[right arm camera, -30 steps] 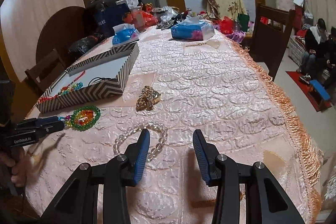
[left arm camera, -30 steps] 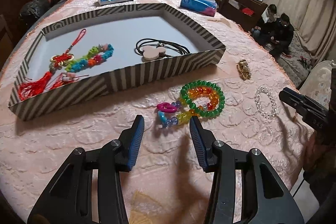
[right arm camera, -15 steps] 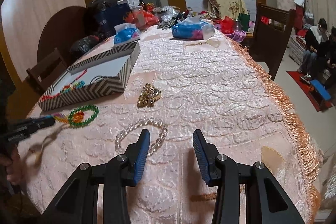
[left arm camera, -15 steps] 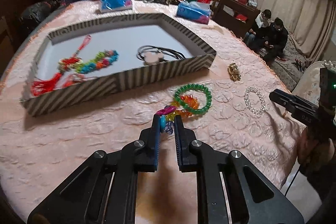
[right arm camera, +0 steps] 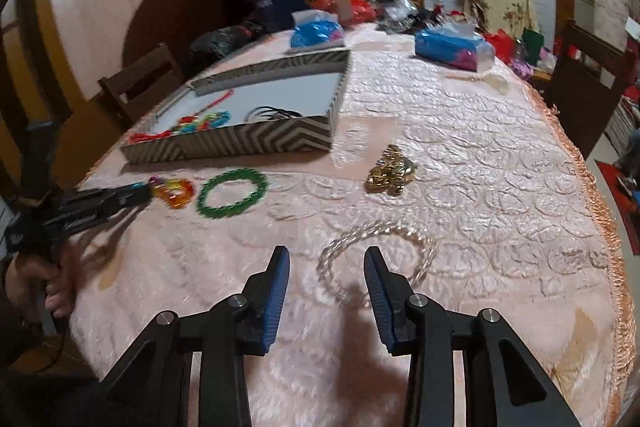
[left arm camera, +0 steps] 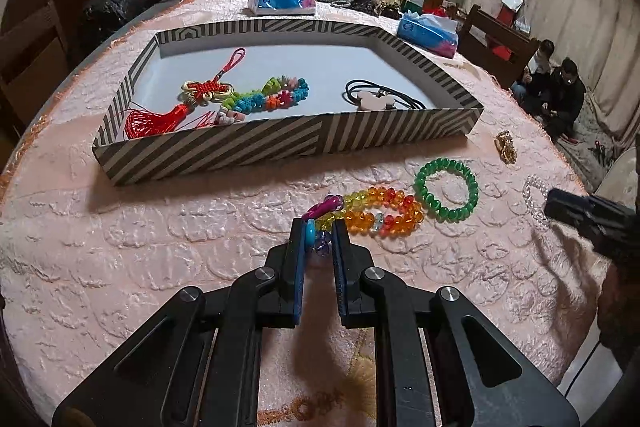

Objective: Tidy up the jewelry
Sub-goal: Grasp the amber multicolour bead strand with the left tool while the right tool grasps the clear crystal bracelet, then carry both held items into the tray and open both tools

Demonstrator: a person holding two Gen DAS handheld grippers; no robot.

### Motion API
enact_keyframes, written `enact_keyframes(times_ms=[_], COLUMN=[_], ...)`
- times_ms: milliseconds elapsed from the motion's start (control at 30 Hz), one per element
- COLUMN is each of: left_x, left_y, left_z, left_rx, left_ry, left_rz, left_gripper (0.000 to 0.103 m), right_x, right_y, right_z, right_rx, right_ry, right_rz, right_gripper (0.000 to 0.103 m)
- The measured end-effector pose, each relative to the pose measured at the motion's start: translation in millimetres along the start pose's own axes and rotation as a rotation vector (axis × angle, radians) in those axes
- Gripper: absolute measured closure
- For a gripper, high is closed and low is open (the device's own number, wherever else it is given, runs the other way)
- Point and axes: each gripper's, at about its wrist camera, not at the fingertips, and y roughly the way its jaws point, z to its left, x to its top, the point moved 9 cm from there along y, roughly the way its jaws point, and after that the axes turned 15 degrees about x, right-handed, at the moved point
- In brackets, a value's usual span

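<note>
Your surface (left arm camera: pixel 160 247) carries a striped box (left arm camera: pixel 256 147) holding a red tassel (left arm camera: pixel 160 117), a bright bead chain (left arm camera: pixel 272 97) and a black cord pendant (left arm camera: pixel 376 98). In front of the box lie a green bracelet (left arm camera: pixel 446 195), a clear bracelet (right arm camera: pixel 376 255) and a gold trinket (right arm camera: pixel 392 171). Your left tool (left arm camera: pixel 318 231) is pinched on the near end of the multicoloured bead string (left arm camera: pixel 376 211), which lies just beside the green bracelet. Your right tool (right arm camera: pixel 326 269) hangs wide open over the clear bracelet, gripping nothing

Clear bead bracelet (left arm camera: pixel 535 199) partly hidden behind right tongs (left arm camera: pixel 560 205). Right wrist view motion-blurred. Gold ornament (left arm camera: pixel 506 146) too small to identify.
</note>
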Motion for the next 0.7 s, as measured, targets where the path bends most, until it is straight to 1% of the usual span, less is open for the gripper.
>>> enact_keyframes(times_ms=[67,100,133,200,233,367,467,567,600,633,700], left_x=[-1,-1,-1,-1,-1,-1,-1,-1,-1,-1,-1], left_y=[0,1,1,2,2,4,4,3,4,4,5], left_z=[0,0,0,1,1,1,1,1,1,1,1], left_rx=[-0.01,-0.011,-0.012,-0.015,-0.013,-0.015,-0.015,-0.014,-0.014,-0.013,-0.013], left_ry=[-0.002,-0.006,-0.012,-0.016,-0.017,-0.019,-0.021,-0.021,-0.021,-0.021,-0.021], left_rz=[0.003,0.006,0.011,0.021,0.023,0.026,0.025,0.025,0.025,0.026,0.026], left_gripper=[0.091,0.091,0.091,0.091,0.091,0.091,0.091,0.091,0.091,0.091,0.091], right_x=[4,5,4,-3,-6,-3,-2,-3,-4,-5,-6], right_y=[-8,-11,-12,-9,-7,-4,-1,0,1,1,0], right_z=[-20,-26,-30,-38,-40,-42,-41,-35,-33,-30,-29], right_rx=[-0.08,-0.1,-0.11,-0.147,-0.152,-0.152,-0.18,-0.182,-0.182,-0.191,-0.199], right_ry=[0.053,0.063,0.068,0.063,0.062,0.044,0.012,-0.008,-0.019,-0.038,-0.038], right_rz=[-0.033,-0.042,-0.039,0.006,0.026,0.034,0.055,0.06,0.063,0.067,0.064], right_gripper=[0.07,0.07,0.07,0.07,0.07,0.07,0.072,0.085,0.093,0.096,0.096])
